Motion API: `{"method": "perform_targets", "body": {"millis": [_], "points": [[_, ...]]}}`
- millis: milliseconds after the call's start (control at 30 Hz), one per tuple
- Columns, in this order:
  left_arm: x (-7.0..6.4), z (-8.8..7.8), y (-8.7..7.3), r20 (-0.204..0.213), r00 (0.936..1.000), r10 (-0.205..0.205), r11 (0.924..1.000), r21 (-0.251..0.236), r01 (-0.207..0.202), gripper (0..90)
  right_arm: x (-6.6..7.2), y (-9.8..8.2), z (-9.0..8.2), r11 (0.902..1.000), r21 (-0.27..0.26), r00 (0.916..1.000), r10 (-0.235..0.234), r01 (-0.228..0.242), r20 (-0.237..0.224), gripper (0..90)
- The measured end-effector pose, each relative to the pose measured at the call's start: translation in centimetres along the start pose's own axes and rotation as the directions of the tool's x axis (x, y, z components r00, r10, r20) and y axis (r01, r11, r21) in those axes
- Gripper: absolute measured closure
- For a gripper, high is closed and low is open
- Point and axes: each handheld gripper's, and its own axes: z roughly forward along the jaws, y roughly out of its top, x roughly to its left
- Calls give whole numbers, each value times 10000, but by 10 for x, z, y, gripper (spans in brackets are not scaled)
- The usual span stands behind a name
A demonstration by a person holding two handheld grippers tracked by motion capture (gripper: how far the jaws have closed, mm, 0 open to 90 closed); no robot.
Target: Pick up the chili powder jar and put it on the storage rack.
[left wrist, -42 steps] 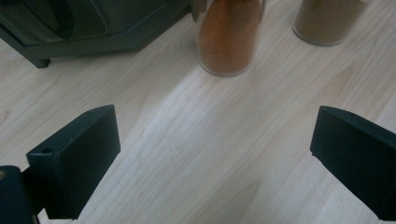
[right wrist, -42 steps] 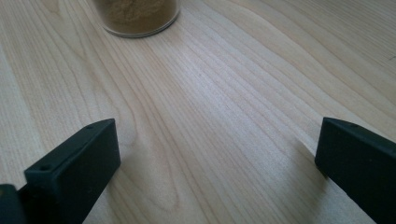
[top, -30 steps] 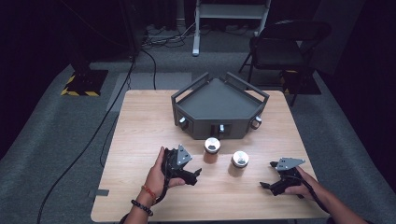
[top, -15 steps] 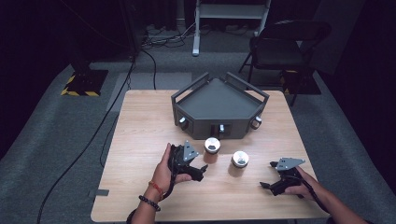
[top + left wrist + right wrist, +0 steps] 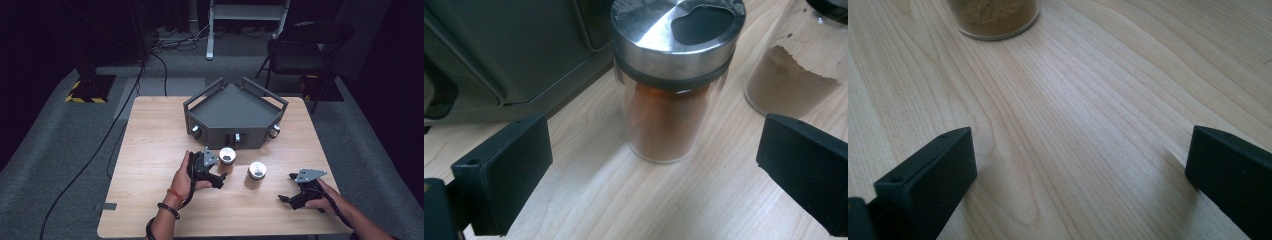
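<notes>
Two glass spice jars with steel lids stand upright on the wooden table [image 5: 150, 145]. The jar of orange-red powder [image 5: 227, 157] [image 5: 669, 85] is just ahead of my left gripper [image 5: 220, 179] [image 5: 649, 170], whose jaws stand open on either side of it without touching. The jar of brown powder [image 5: 257, 170] [image 5: 794, 75] [image 5: 993, 15] stands to its right. My right gripper [image 5: 285, 199] [image 5: 1078, 170] rests open near the table's front right, pointing left at the brown jar, with bare wood between its jaws.
A dark grey angular rack [image 5: 235, 112] with knobs on its front stands at the table's middle back, close behind the orange-red jar. A folding chair [image 5: 305, 50] and cables lie on the floor beyond the table.
My left gripper has moved right and forward, closing in on the orange-red jar. The right gripper has stayed in place.
</notes>
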Motion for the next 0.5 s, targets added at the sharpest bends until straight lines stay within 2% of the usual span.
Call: {"method": "perform_targets", "body": {"millis": [167,500], "points": [[-1,11,4,46,9999,123,9998,136,-123,13,0,0,0,10000,-1,10000,-3,3,2,0],[-2,32,9,118,9999,-91,10000,1,91,19,0,0,0,10000,0,10000,-5,5,1,0]]}}
